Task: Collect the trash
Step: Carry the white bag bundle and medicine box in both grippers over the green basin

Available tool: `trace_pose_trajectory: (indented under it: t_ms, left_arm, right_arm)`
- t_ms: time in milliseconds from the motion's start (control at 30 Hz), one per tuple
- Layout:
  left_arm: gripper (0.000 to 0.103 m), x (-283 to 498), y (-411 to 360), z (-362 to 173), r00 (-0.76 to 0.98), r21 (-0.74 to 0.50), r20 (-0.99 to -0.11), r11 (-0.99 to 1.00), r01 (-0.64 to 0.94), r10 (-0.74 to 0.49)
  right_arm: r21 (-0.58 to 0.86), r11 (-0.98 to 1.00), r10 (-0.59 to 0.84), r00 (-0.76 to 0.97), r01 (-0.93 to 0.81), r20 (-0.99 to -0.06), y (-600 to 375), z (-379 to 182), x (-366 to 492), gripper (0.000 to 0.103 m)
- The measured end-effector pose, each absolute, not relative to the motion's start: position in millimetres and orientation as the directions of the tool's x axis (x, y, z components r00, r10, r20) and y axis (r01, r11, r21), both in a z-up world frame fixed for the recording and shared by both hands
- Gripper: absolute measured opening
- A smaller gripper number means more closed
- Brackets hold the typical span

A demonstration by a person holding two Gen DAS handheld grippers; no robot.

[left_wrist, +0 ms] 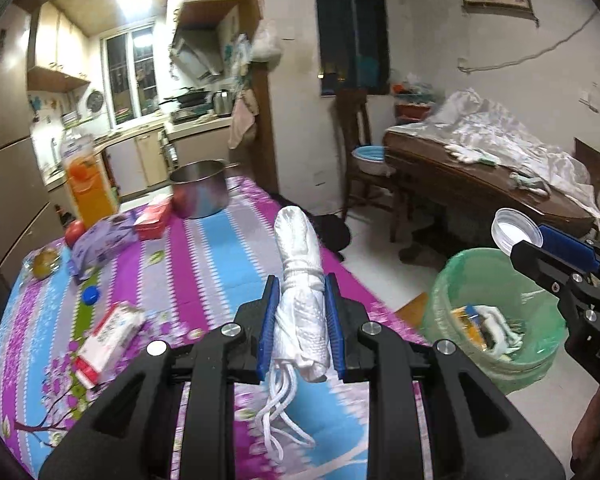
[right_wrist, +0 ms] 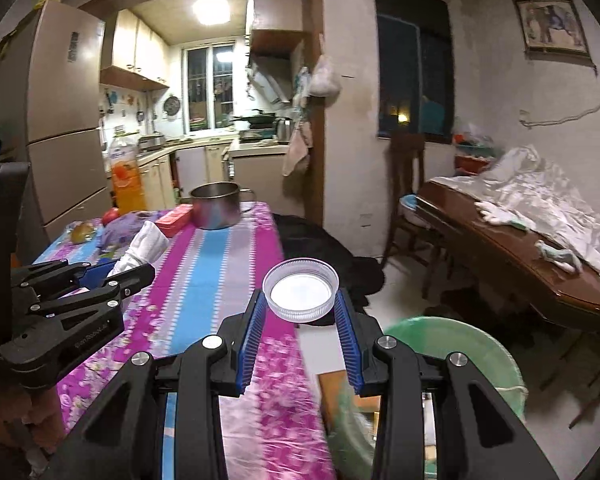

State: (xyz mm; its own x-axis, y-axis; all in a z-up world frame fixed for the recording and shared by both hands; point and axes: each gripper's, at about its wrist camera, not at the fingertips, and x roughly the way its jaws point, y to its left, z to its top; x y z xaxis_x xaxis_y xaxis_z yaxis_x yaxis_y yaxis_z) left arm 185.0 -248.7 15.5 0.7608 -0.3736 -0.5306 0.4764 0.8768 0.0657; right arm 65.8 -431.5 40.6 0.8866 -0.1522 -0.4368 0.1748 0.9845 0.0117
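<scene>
Two pieces of trash were in hand at once, so the step looked like the carry from worktop to bin.

Through the left wrist camera, the left gripper (left_wrist: 302,320) had its blue fingers (left_wrist: 269,330) clenched on a white bundle of cloth tied with cord (left_wrist: 300,280), loose cord ends dangling below. It hung over the floral-clothed worktop (left_wrist: 204,256), near that worktop's right-hand edge. To the right and lower stood the green-lined trash bin (left_wrist: 496,312) on the floor, already holding some scraps. The right gripper (left_wrist: 534,242) reached in from the right above the bin's far rim, carrying a clear plastic lid (left_wrist: 516,230). A white packet (left_wrist: 108,340), a blue bottle cap (left_wrist: 91,294), a purple pack (left_wrist: 104,240) and a steel pot (left_wrist: 200,188) lay on the worktop.

Through the right wrist camera, the right gripper (right_wrist: 302,312) grasped the clear plastic lid (right_wrist: 301,290) by its ribbed rim, open side up. The bin (right_wrist: 460,344) sat just below and to the right, partly hidden by the gripper body. The left gripper (right_wrist: 116,276) showed at the left with the white bundle (right_wrist: 144,246) sticking out.

Judging from this, the next move called for bringing each load squarely over the bin's mouth before releasing; the lid seemed closer, the bundle had farther to travel and its trailing cord could snag the rim.
</scene>
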Motion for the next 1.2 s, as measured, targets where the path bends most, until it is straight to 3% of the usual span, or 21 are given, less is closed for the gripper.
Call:
trace_pose_trajectory:
  t_ms: [533,933,1200]
  left_arm:
    - [0.021,167.2,-359.1,-0.8,0.615,0.027,-0.595,0.752,0.659,-0.518]
    - [0.021,178.2,-428.5,-15.5,0.398,-0.087,-0.722,0.646,0.759,-0.565]
    - [0.021,188.0,-463.4,-43.9,0.219,-0.189,-0.802,0.584,0.789,-0.556]
  right_arm:
    - [0.038,0.944,-0.259,0.808,0.328,-0.529,-543.4,22.7,29.5,0.037]
    - [0.128,0.931,-0.140,0.659,0.341,-0.739,-638.1,-11.5,56.1,0.037]
    - [0.185,0.919,-0.058,0.586,0.347,-0.808,-669.8,-38.5,73.8,0.037]
